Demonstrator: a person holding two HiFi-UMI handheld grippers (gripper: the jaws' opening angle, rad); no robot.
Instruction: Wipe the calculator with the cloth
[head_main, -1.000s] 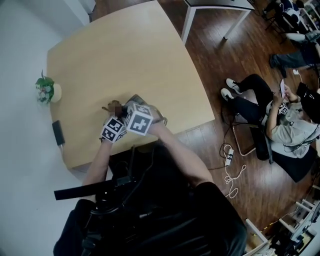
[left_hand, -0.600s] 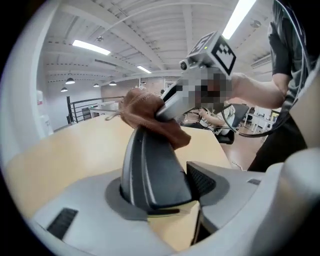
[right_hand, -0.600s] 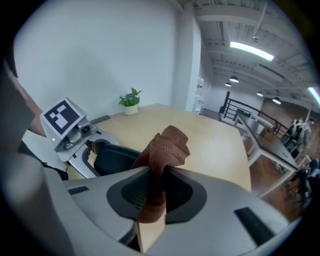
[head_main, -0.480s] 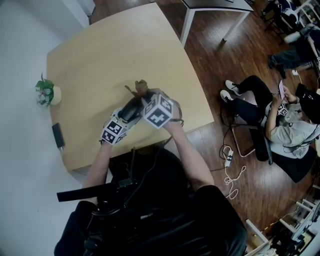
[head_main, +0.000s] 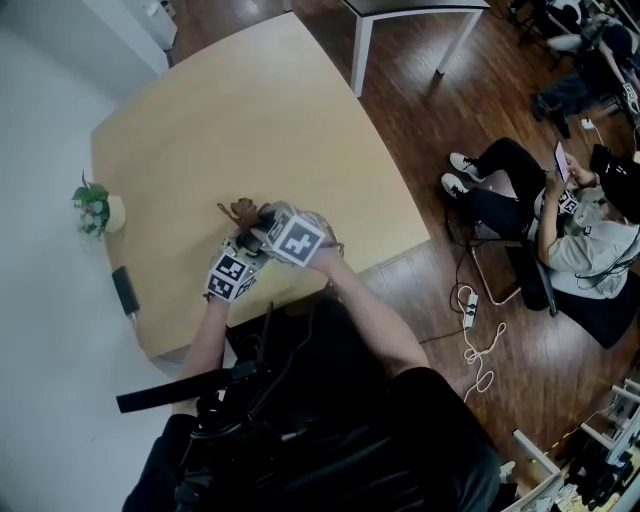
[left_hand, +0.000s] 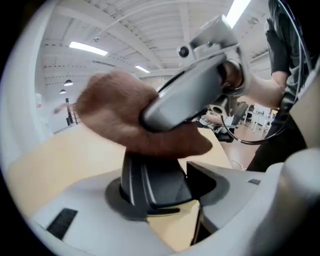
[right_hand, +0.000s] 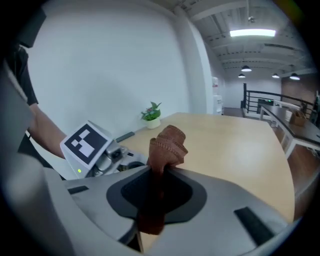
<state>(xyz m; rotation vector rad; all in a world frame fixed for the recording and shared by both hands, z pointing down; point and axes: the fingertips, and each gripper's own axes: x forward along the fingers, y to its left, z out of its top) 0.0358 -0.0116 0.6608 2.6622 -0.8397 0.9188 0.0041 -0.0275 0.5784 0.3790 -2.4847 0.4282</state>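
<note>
the left gripper (left_hand: 162, 202) grasps the calculator (left_hand: 152, 175) by its near end, over the table (head_main: 250, 110). its long axis runs straight away from the jaws. the right gripper (right_hand: 157, 197), clenched on the cloth (right_hand: 167, 142), reaches in from the right and lays the cloth on the calculator's far end. the wipe likely runs along that axis, with nothing in the way. a plant (head_main: 92, 195) and dark slab (head_main: 125, 290) sit well apart at the left edge.

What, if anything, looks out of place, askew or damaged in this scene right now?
Nothing stands out. The left gripper grips the dark calculator, tilted up for wiping; the right gripper clamps the bunched brown cloth at its upper end. The small plant stands upright near the edge of the table. No spill or damage is visible.
</note>
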